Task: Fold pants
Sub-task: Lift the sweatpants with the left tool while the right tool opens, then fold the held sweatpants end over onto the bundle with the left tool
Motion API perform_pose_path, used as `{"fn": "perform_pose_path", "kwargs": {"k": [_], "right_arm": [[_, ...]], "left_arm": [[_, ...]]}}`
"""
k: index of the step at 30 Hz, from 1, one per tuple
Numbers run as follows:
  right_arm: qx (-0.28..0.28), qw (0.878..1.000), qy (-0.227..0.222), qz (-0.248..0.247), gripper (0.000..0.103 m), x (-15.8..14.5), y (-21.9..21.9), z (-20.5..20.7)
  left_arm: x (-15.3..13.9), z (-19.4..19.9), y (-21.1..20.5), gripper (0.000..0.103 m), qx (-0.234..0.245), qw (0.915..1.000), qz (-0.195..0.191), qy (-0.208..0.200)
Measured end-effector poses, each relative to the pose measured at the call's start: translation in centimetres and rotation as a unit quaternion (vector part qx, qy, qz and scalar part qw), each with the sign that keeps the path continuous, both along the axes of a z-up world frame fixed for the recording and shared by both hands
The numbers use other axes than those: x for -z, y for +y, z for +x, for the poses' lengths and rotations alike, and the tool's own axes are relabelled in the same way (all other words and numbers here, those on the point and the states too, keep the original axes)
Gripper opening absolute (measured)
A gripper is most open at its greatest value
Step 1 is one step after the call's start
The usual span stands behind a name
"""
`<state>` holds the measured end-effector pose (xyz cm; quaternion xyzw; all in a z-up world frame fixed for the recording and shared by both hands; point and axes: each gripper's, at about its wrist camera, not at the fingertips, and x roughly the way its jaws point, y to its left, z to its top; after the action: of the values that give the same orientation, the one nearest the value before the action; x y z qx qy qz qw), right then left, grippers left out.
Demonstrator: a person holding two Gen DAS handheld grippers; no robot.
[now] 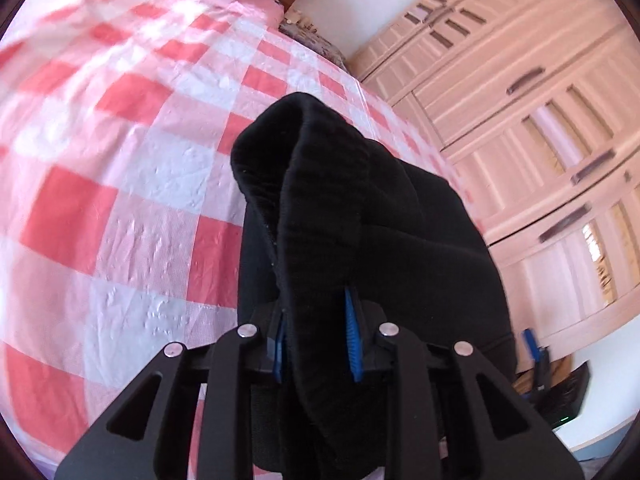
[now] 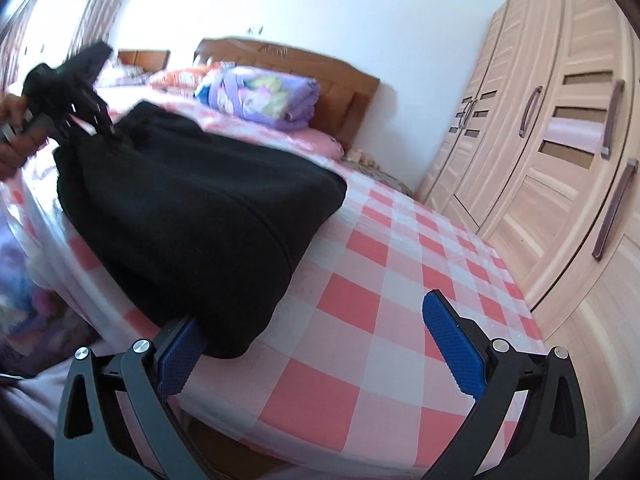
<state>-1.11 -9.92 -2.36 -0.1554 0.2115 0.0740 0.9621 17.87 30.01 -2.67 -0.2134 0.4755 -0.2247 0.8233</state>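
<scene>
This is a bedroom in a home. A bed with a pink and white checked sheet has a wooden headboard and a folded purple blanket. Beside it stands a tall light-wood wardrobe with long handles.

The pants are plain black. The bed sheet is checked in coral red, pale pink and white. Both grippers are black with blue pads. The wardrobe is light wood, the pillow lilac with a printed pattern.
</scene>
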Motion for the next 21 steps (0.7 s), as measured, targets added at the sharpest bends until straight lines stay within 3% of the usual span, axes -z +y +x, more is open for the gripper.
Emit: {"fn": "perform_pose_path", "kwargs": {"k": [2,5,8,10,13,16,18,19,21], "right_arm": [[-0.006,0.999,0.002,0.032,0.099,-0.6,-0.5,0.3],[-0.048,0.995,0.019,0.091,0.099,-1.8,-0.3,1.0],[-0.121,0.986,0.085,0.077,0.099,-1.3,1.3,1.8],[-0.142,0.986,0.064,0.061,0.099,-1.5,1.9,0.7],[-0.19,0.974,0.033,0.121,0.099,-3.3,0.9,-0.6],[-0.209,0.966,0.039,0.147,0.099,-4.1,1.3,0.6],[-0.231,0.961,0.052,0.146,0.099,-3.2,2.6,1.4],[-0.248,0.954,0.092,0.144,0.099,-1.8,3.6,2.4],[-0.219,0.961,0.141,0.092,0.099,1.7,5.4,3.7]], "left_arm": [[-0.5,0.2,-0.5,0.023,0.008,0.9998,0.019,0.001],[0.7,0.5,0.2,0.024,0.006,0.9999,0.009,0.007],[2.1,0.5,1.1,0.026,0.009,0.9998,-0.013,0.009],[2.3,0.6,1.2,0.027,0.012,0.9997,-0.018,0.007],[2.8,0.8,1.6,0.028,0.014,0.9992,-0.036,0.012],[3.2,0.7,2.0,0.029,0.015,0.9985,-0.051,0.012],[3.3,0.6,2.0,0.029,0.013,0.9983,-0.055,0.011],[3.4,0.6,2.1,0.029,0.012,0.9982,-0.057,0.011],[3.3,0.7,2.1,0.03,0.01,0.998,-0.06,0.014]]}}
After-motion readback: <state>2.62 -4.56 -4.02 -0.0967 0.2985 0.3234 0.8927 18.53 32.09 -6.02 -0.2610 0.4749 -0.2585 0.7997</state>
